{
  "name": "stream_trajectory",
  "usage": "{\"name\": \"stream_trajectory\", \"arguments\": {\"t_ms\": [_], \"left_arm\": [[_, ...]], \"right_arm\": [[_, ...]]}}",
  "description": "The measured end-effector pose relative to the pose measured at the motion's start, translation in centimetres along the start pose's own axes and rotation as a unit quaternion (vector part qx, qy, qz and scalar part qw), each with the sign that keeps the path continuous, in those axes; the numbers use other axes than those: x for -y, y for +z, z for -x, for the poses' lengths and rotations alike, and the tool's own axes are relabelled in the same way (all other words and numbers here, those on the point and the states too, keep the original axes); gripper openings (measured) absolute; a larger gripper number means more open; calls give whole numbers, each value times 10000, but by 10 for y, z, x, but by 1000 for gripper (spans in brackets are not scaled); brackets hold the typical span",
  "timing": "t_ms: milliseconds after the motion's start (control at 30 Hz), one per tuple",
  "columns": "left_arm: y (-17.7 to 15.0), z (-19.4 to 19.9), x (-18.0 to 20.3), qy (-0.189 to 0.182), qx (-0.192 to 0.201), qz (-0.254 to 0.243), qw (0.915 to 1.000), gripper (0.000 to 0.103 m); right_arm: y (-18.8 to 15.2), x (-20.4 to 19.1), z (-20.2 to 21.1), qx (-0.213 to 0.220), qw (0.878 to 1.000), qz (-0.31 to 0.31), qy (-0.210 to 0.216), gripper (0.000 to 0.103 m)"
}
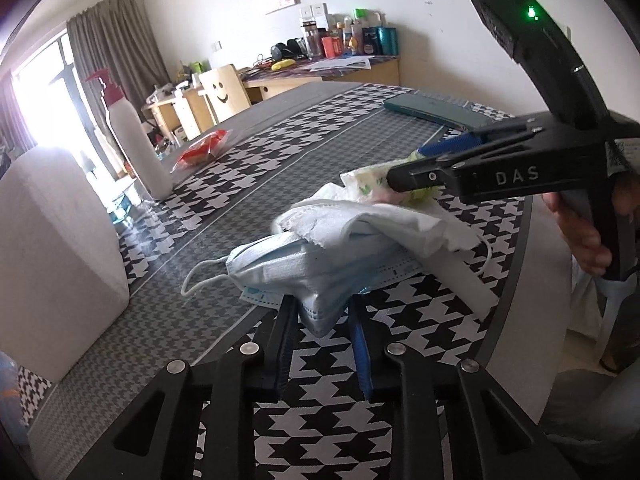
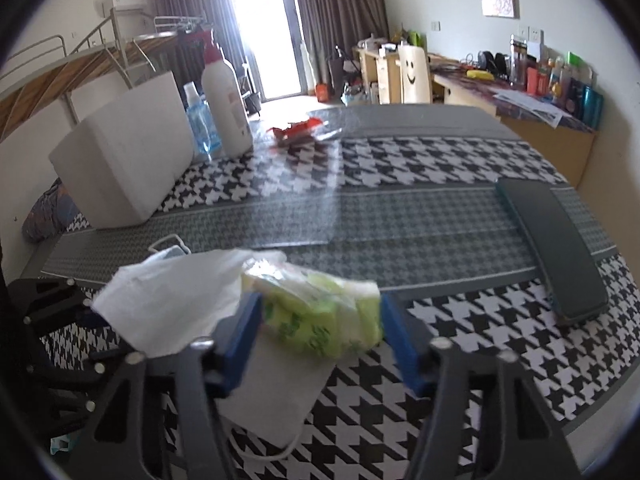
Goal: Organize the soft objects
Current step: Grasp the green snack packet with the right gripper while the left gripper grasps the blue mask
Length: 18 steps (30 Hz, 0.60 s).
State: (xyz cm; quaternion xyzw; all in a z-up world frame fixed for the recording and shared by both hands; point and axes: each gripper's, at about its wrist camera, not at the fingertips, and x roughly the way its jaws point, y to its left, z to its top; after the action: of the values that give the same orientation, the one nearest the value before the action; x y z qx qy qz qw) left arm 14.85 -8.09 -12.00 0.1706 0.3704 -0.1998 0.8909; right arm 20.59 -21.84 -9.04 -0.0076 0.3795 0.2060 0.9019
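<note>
Your left gripper pinches a blue mask between nearly closed jaws, at the near edge of the pile. Your right gripper has its blue pads on both sides of a green tissue pack, jaws about half open; whether they press it, you cannot tell. A white tissue drapes over the masks, just beside the pack. All of it lies on a houndstooth tablecloth, with a white box, a pump bottle, a red wrapper and a dark case farther off. Behind stand curtains and a cluttered desk. The right gripper reads "DAS".
</note>
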Motion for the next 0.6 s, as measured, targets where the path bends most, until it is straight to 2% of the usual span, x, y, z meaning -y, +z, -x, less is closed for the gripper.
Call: {"name": "stream_trajectory", "arguments": {"t_ms": [167, 333, 467, 600], "left_arm": [[-1, 3, 0, -18, 44, 18, 10000, 26], [-1, 6, 2, -47, 66, 56, 10000, 26], [-2, 10, 1, -70, 106, 107, 9999, 25], [-3, 17, 0, -101, 181, 176, 9996, 21]], "right_arm": [[-3, 1, -2, -115, 9999, -42, -13, 40], [-6, -2, -4, -163, 9998, 43, -43, 37], [-6, -7, -6, -167, 9997, 156, -129, 28], [-5, -10, 1, -44, 9999, 137, -34, 15]]}}
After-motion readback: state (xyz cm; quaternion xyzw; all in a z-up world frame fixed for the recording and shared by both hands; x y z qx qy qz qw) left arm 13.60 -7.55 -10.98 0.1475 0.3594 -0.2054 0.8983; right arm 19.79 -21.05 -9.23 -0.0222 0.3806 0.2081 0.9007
